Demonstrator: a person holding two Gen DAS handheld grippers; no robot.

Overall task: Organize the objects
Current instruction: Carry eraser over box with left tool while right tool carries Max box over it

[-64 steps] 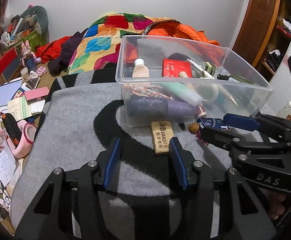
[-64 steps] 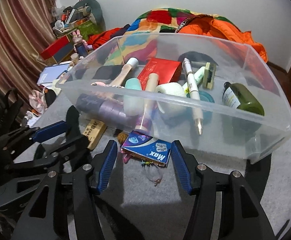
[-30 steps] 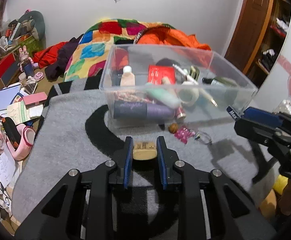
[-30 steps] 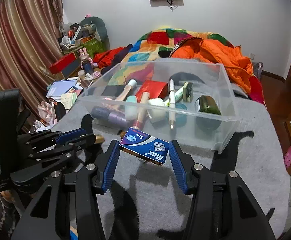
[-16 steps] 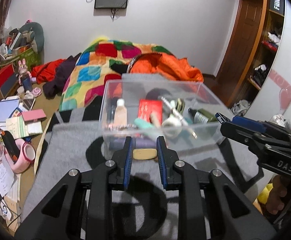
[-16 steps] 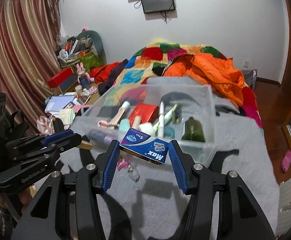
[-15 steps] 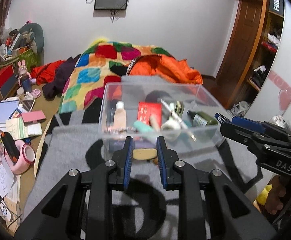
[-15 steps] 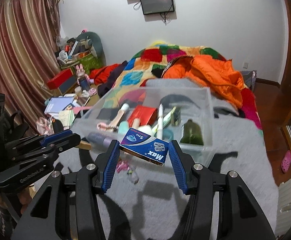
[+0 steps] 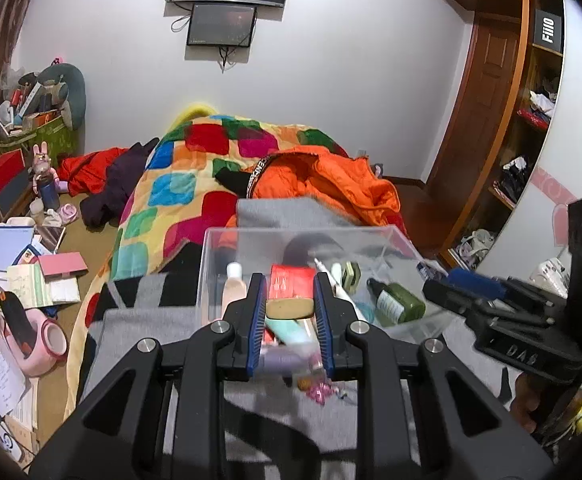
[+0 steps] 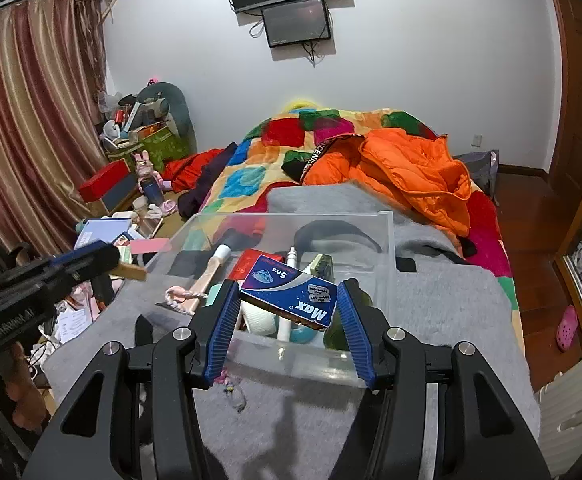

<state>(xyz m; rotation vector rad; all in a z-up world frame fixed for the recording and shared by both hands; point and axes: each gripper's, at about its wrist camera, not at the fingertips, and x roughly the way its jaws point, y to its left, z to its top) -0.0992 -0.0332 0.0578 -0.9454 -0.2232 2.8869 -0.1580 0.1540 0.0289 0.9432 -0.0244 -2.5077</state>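
Left gripper (image 9: 289, 309): clenched on a tan eraser (image 9: 289, 308), which sits crosswise between the blue pads, raised above the near edge of the bin.
Right gripper (image 10: 287, 305): grasping a blue razor-blade box (image 10: 289, 295) printed "Max 5 pcs"; the box is tilted, its left end higher, and held above the near wall of the bin.
Clear plastic bin (image 10: 385, 240): stands on a grey blanket (image 10: 443, 320) spread over the bed, open at the top.
Bin contents: a red flat box (image 9: 291, 280), a dark green bottle (image 9: 397, 303) lying on its side, a white pen (image 9: 337, 286), a pinkish bottle with a white cap (image 9: 233, 286), a mint-green tube (image 9: 291, 330) and a purple tube low against the near wall.
On the blanket in front of the bin: a small brown nut-like bead (image 9: 302, 383) and a pink trinket (image 9: 319, 390), just beside each other.
Behind the bin: a patchwork quilt (image 9: 179, 184) and an orange puffer jacket (image 9: 331, 184).
Cross view: the left gripper (image 10: 87, 258) shows at the left of the right wrist view with the eraser (image 10: 131, 270) sticking out of its tips; the right gripper (image 9: 463, 284) shows at the right of the left wrist view.
Floor at left: notebooks, papers and a pink slipper (image 9: 47, 340).
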